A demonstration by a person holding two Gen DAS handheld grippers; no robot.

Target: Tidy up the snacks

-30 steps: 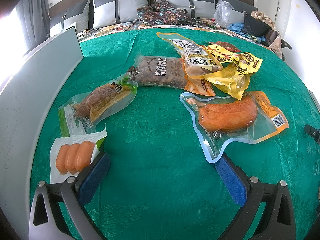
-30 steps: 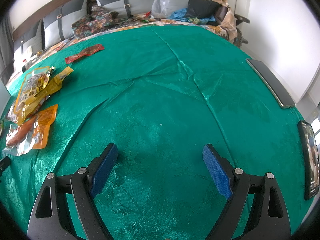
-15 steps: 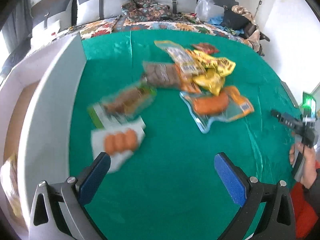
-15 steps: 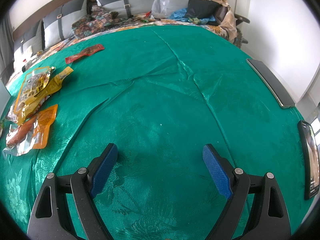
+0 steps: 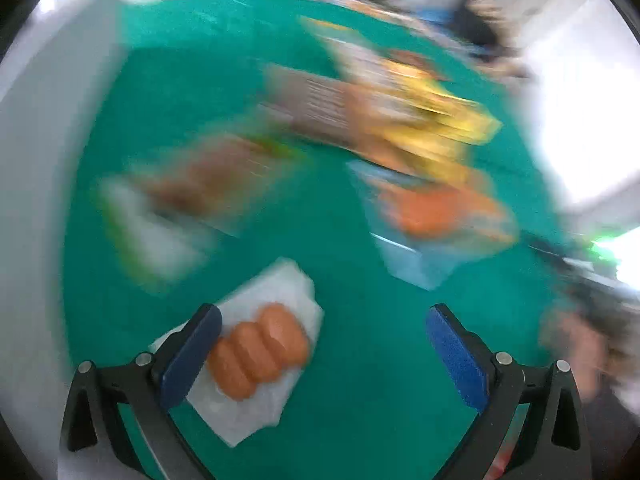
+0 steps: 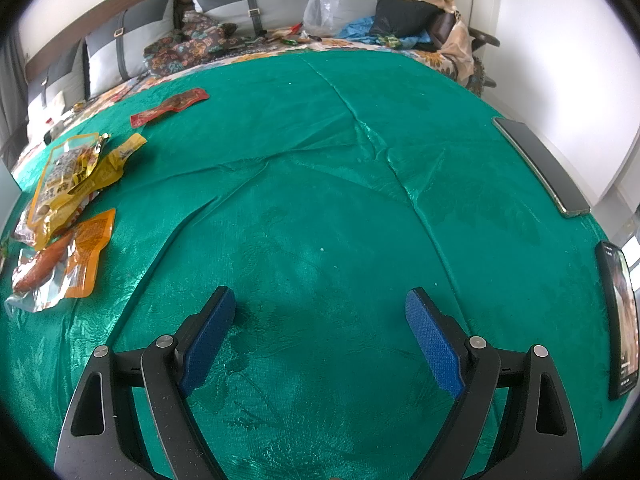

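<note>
The left wrist view is smeared by motion. A white pack of three orange sausages lies on the green cloth, touching the inner side of the left finger. My left gripper is open, with the pack inside its span on the left. Further off, blurred, lie an orange sausage pouch, yellow packs and brown packs. My right gripper hangs open over bare green cloth, holding nothing. The orange pouch, yellow packs and a red pack lie far to its left.
A pale box wall runs along the left of the cloth. Two phones lie at the right edge. Pillows, a plastic bag and clothes sit at the back. A blurred hand shows at the right.
My left gripper has swung fast toward the sausage pack, which now sits between its fingers by the left one. The right gripper has not moved.
</note>
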